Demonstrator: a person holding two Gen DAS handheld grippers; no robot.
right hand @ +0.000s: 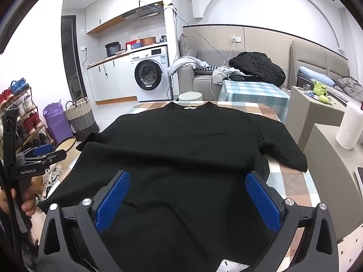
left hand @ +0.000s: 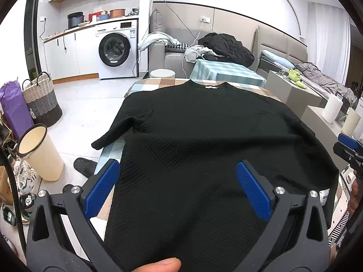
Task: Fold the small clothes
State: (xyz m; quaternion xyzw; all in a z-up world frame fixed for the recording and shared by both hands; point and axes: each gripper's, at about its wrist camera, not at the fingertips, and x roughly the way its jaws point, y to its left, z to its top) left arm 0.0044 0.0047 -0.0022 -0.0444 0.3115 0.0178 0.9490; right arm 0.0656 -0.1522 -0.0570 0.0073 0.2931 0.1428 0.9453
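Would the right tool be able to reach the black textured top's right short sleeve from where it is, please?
Probably yes. The right tool is open over the hem of the black textured top, and the right short sleeve lies flat on the checked tablecloth with nothing covering it.

A: Is the room looking bright?

B: Yes, even white indoor light is washing the pale walls; I cannot tell its source.

A: Any distortion?

B: Fisheye bending is curving every edge, dark vignetting is ringing the corners, and the black ribbed knit top [left hand: 204, 140] is swallowing detail.
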